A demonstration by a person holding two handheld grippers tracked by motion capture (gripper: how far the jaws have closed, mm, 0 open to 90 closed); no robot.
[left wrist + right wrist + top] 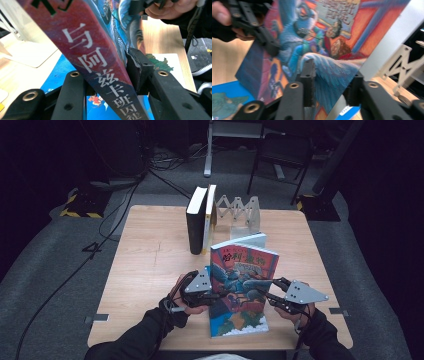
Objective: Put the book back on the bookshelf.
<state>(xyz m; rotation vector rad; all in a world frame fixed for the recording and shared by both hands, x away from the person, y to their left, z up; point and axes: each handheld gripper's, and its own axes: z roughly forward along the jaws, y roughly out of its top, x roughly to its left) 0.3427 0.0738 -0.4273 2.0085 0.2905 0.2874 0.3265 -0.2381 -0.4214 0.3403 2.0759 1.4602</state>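
Book (243,270) held upright above the table (150,260), tilted, over a second, flat book (240,325). Left claw (220,295) is clamped on its spine edge, right claw (264,294) closed on its opposite edge, so it sits between both claws.

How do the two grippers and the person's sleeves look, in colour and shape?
Each gripper, the left gripper and the right gripper, has two black jaws with brass-coloured rivets and carries a grey three-cornered plate with small dark holes on top. A cable trails from the right one. The sleeves are dark, and dark straps or gloves partly cover the hands.
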